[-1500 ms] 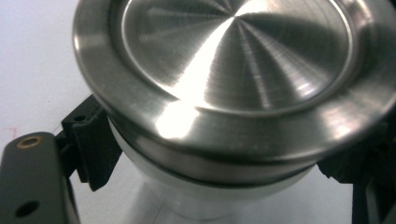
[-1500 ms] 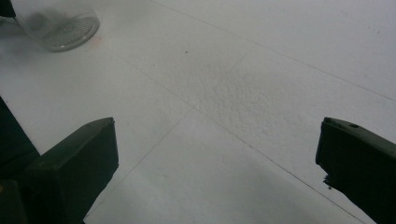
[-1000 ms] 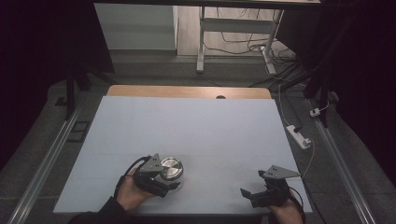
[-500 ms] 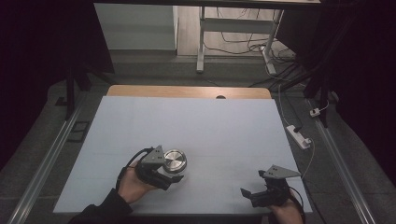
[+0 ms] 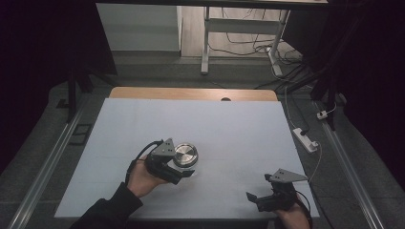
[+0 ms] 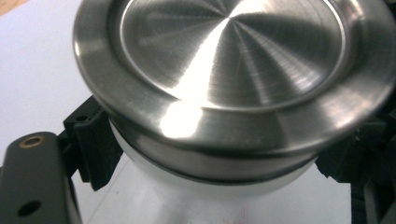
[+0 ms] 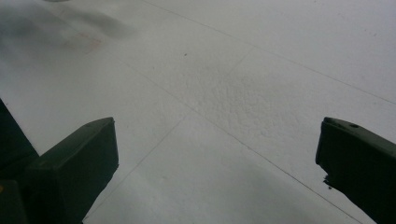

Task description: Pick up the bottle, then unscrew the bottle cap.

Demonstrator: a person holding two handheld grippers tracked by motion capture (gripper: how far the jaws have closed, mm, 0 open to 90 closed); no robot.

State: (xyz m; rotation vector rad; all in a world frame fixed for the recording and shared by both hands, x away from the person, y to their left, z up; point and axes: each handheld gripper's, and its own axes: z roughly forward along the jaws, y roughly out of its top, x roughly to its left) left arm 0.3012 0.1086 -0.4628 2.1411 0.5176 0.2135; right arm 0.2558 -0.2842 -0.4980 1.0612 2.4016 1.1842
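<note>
Between the left gripper's jaws sits a steel-lidded jar, clamped below the lid for lifting, while the right gripper idles with jaws apart.

The left gripper is clamping its jaws tight, the left hand tilting it inward. The right gripper is resting low with jaws spread wide.

No text, label, brand or number can be read anywhere. Faint reddish marks lie on the white table just below the left gripper's jaws, too blurred to make out.
</note>
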